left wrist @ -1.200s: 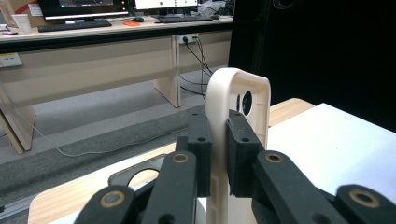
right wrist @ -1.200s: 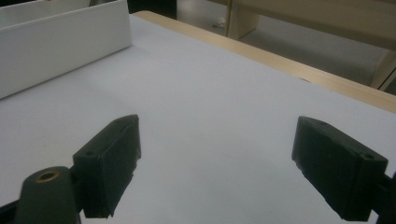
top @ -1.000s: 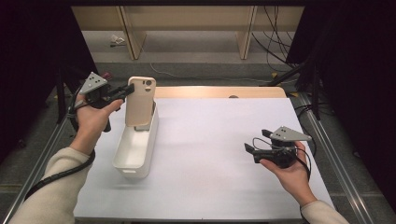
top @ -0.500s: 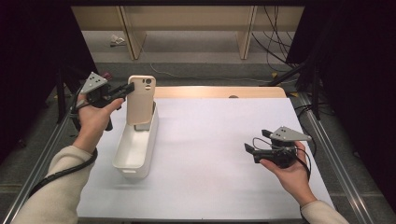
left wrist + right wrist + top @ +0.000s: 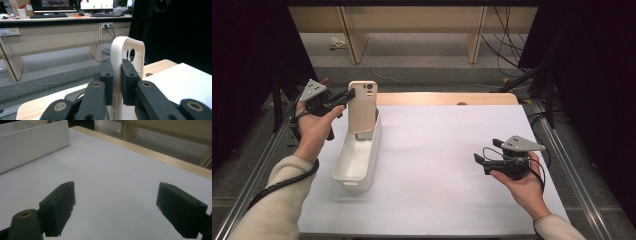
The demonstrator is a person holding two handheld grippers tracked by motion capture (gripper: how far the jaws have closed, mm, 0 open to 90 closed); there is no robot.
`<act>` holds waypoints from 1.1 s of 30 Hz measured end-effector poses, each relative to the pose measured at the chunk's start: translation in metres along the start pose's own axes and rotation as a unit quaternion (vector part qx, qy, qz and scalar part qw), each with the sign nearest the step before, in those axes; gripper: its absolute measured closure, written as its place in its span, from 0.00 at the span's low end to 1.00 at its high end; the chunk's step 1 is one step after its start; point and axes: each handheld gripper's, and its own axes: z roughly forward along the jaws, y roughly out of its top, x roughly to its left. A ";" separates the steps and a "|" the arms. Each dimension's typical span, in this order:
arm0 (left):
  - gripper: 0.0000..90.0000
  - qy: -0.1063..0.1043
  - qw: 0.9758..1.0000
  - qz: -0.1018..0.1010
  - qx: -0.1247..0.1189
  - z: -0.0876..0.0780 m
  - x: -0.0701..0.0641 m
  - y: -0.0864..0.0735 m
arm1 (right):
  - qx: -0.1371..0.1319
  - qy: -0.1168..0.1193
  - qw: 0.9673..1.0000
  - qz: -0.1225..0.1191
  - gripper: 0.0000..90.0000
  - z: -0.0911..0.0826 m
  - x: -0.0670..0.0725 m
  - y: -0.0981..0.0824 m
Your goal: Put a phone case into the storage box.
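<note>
My left gripper (image 5: pixel 346 96) pinches the light, stiff phone case (image 5: pixel 363 106) by 1 edge over the bin (image 5: pixel 357 157); right gripper (image 5: pixel 484 155) gapes empty.

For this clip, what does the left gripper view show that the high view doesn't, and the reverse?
Left gripper view alone: the left gripper's two black pads pressed on either side of the beige phone case's edge, plus desks with monitors behind. High view alone: the white bin under the case, the right gripper held open over the white table, and both forearms. Both: the upright case with its camera cutout, clamped by the left gripper.
</note>
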 end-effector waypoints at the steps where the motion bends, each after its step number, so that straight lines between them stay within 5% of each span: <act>1: 0.91 0.001 1.000 -0.001 -0.001 0.000 0.001 -0.001 | 0.000 0.000 1.000 0.000 0.18 0.000 0.000 0.000; 33: 0.90 0.012 1.000 -0.017 0.003 0.009 0.013 -0.017 | 0.000 0.000 1.000 0.001 0.18 0.000 0.000 0.000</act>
